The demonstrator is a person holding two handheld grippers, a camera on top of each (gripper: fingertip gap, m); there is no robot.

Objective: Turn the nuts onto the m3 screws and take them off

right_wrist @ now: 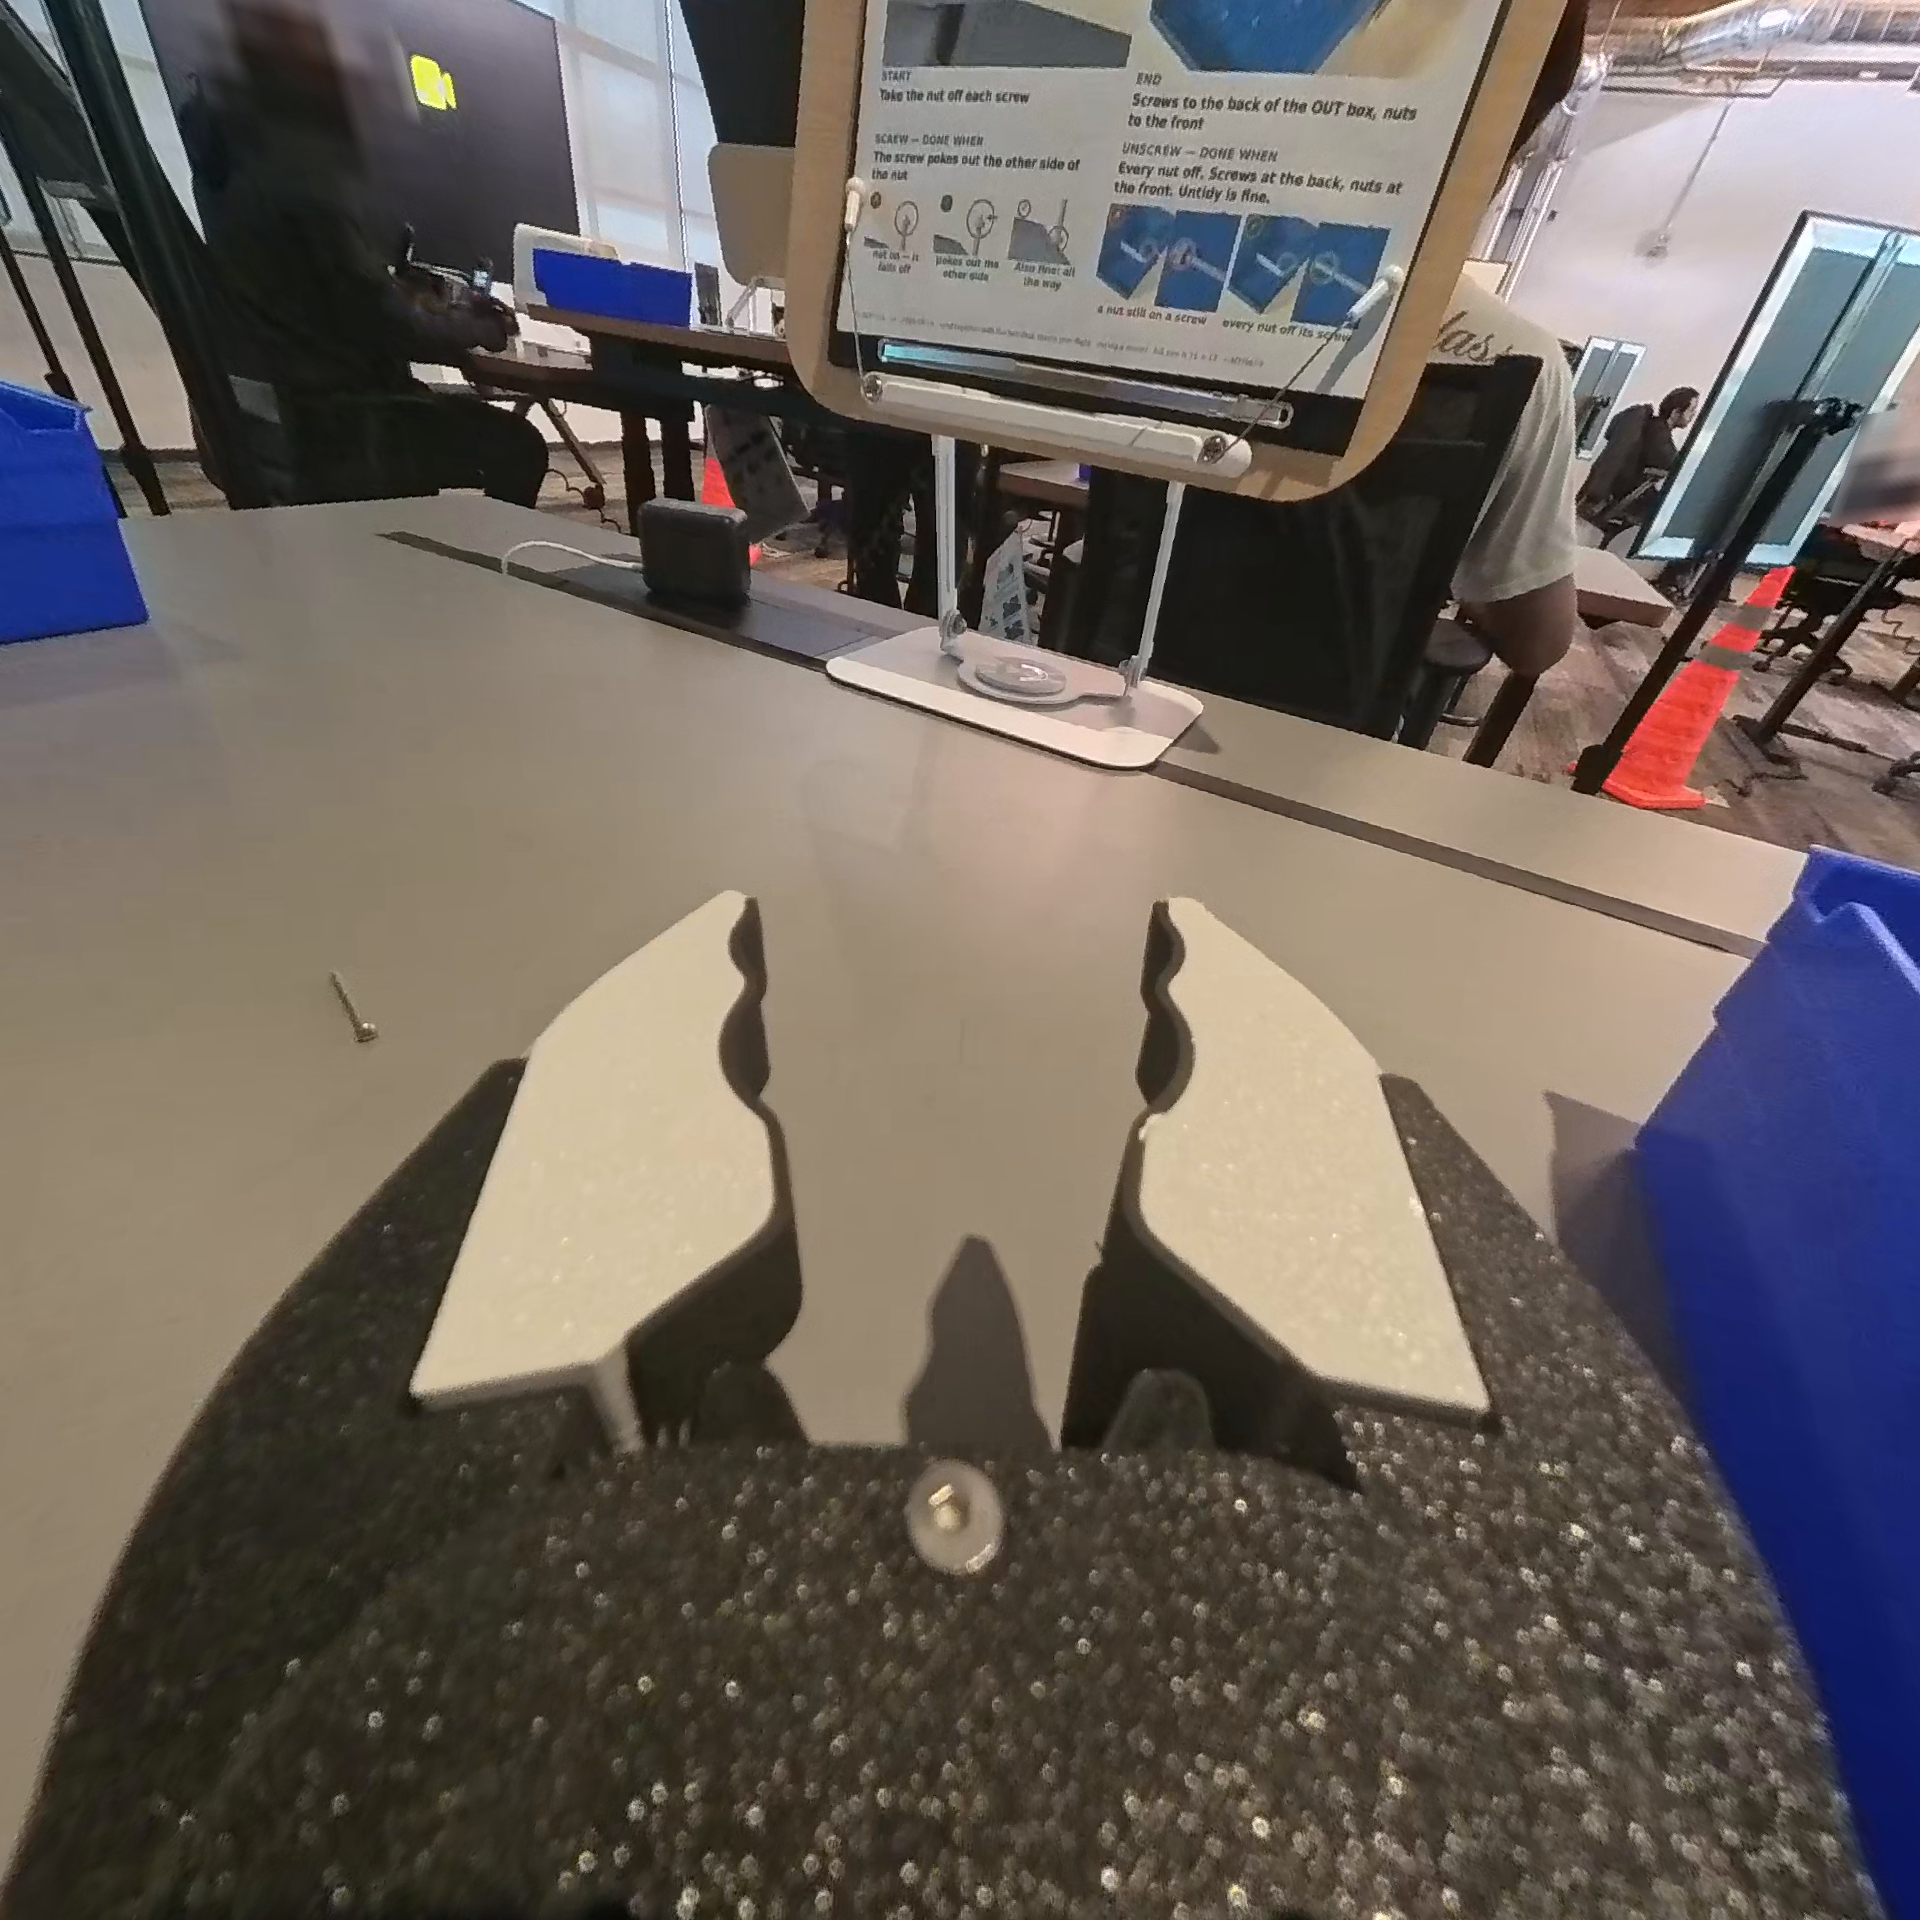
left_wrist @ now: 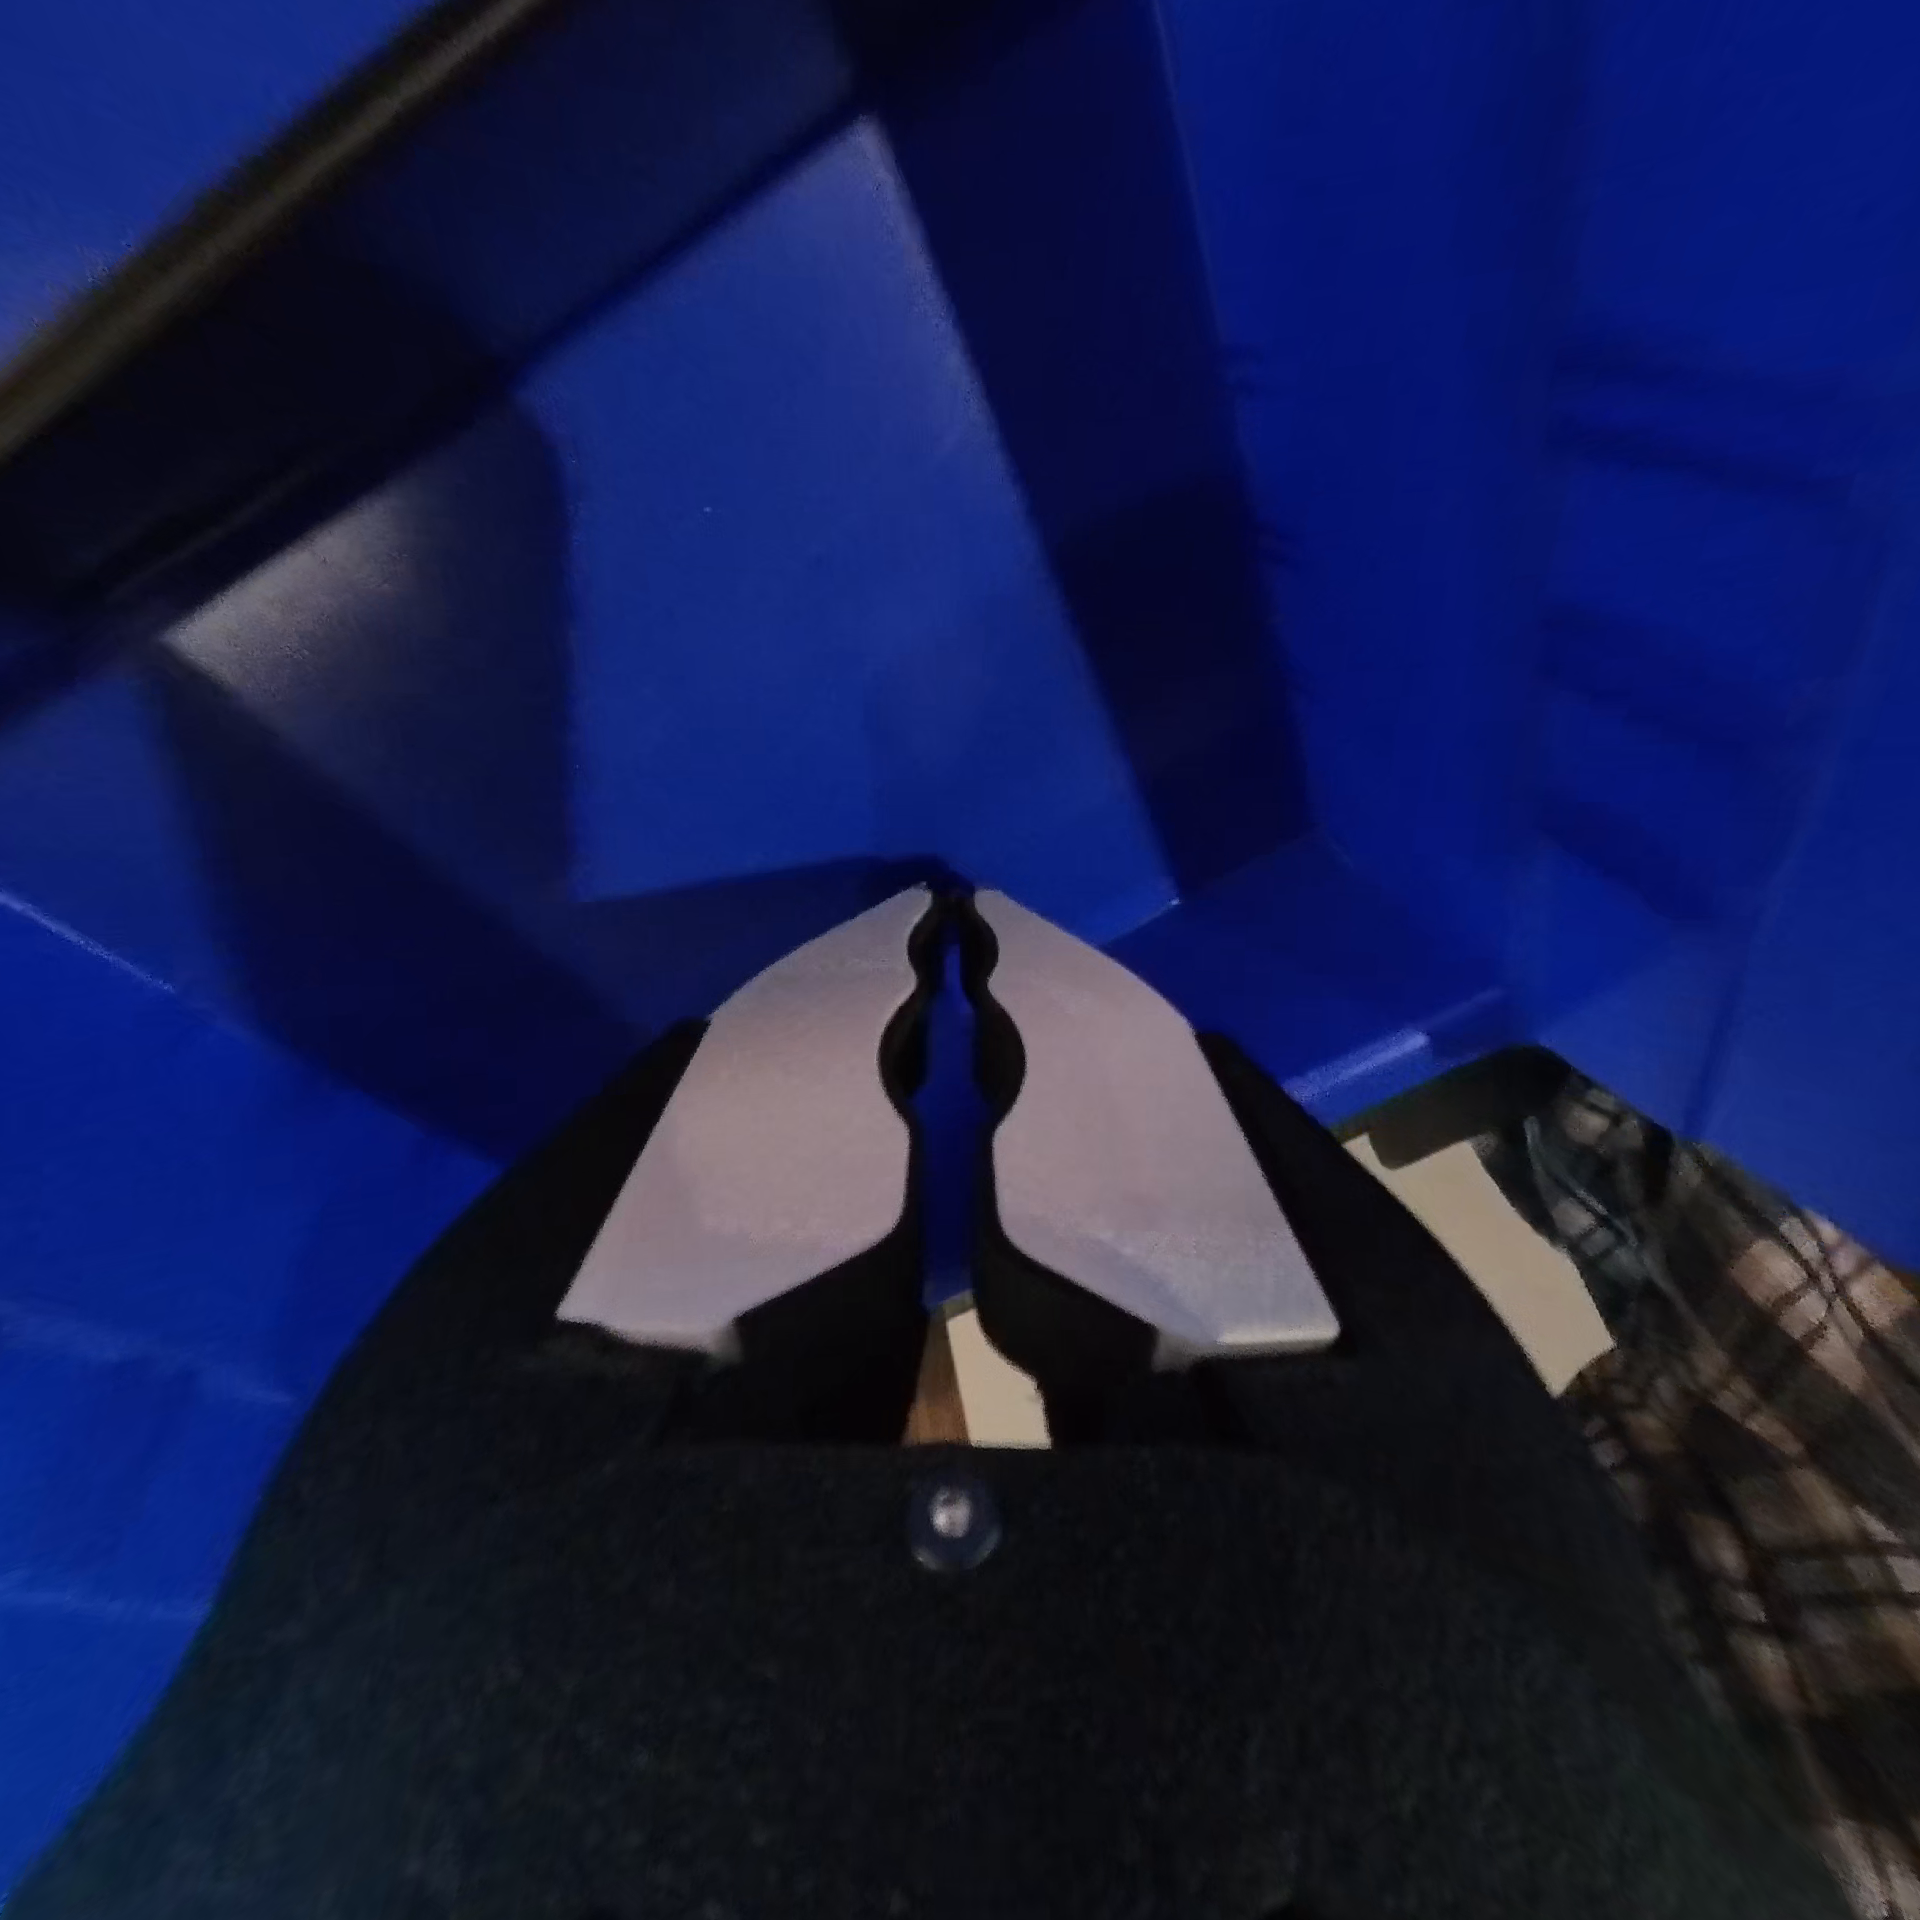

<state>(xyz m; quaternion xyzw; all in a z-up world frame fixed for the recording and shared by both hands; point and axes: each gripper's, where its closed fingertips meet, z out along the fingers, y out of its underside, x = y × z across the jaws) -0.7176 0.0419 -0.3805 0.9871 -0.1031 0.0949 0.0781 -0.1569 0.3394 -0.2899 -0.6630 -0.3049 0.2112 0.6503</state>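
open-plan office or lab, rows of desks (right_wrist: 665, 343), orange traffic cones (right_wrist: 1673, 727), exposed ceiling ducts (right_wrist: 1704, 31), grey bench (right_wrist: 520, 779), blue parts bins (right_wrist: 62, 520)

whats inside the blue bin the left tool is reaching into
Only bare blue walls and floor of the blue bin show around the left tool, whose tips are closed together. No nut or screw is visible there; the tool body covers the near part of the bin, and the view is blurred.

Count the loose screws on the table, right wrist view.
1. A single screw lies on the grey table, left of the open right gripper. More may be hidden inside the blue bins or behind the gripper body.
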